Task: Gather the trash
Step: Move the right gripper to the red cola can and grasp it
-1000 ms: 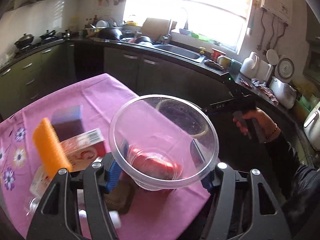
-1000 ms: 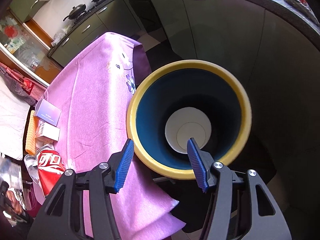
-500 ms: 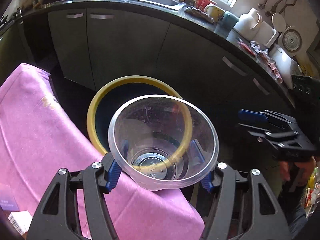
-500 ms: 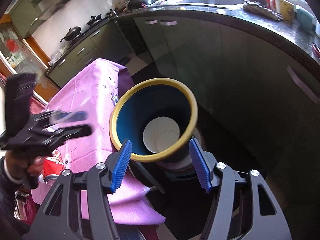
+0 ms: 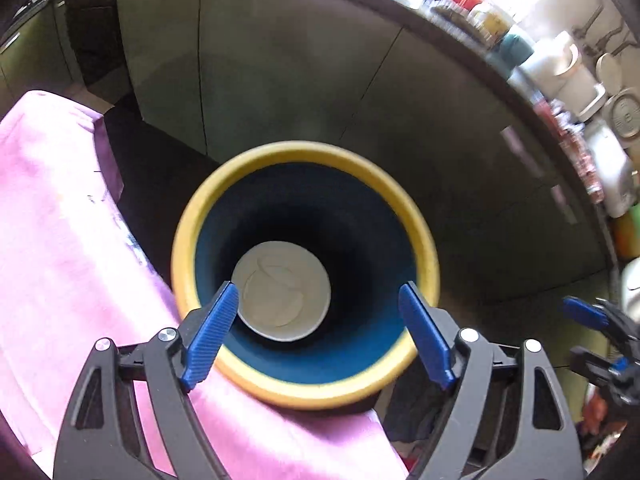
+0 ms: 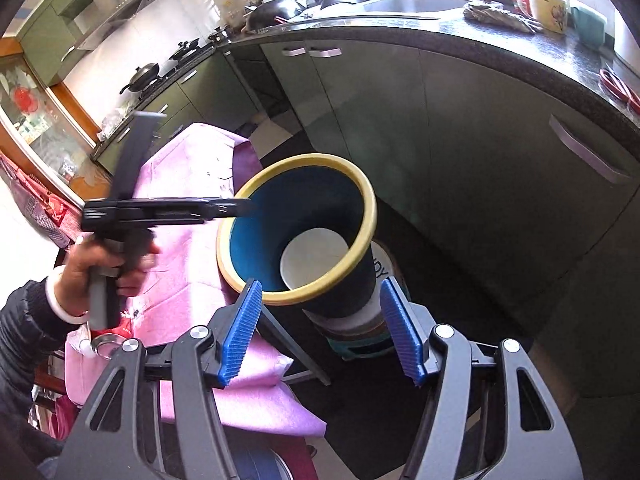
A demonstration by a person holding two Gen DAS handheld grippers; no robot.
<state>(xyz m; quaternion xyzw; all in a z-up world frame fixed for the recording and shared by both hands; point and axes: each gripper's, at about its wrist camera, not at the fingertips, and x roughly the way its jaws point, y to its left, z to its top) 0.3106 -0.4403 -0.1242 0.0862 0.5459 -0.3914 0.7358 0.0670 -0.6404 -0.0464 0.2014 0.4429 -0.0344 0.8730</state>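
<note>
A dark bin with a yellow rim [image 5: 304, 152] and a blue inside stands beside the pink-clothed table [image 5: 60, 240]. A white round bottom [image 5: 280, 296] shows deep inside it. My left gripper [image 5: 316, 332] hangs over the bin's mouth pointing down. Its jaws are opening and nothing is between them. In the right wrist view the same bin [image 6: 312, 160] sits a little beyond my right gripper [image 6: 320, 332], which is open and empty. There a hand holds the left gripper [image 6: 240, 205] side-on over the bin's left rim. The right gripper [image 5: 600, 340] shows at the right edge of the left wrist view.
Green kitchen cabinets [image 6: 460, 140] curve behind the bin under a dark counter [image 6: 500, 40] with mugs and a sink. The bin rests on a low stool [image 6: 360, 332]. A small metal cup [image 6: 106, 346] lies on the pink cloth [image 6: 192, 248] near the hand.
The left gripper carried a clear plastic bowl from the table to above the bin. The bowl is gone from its jaws, which stand wider. The right gripper backed away from the bin.
</note>
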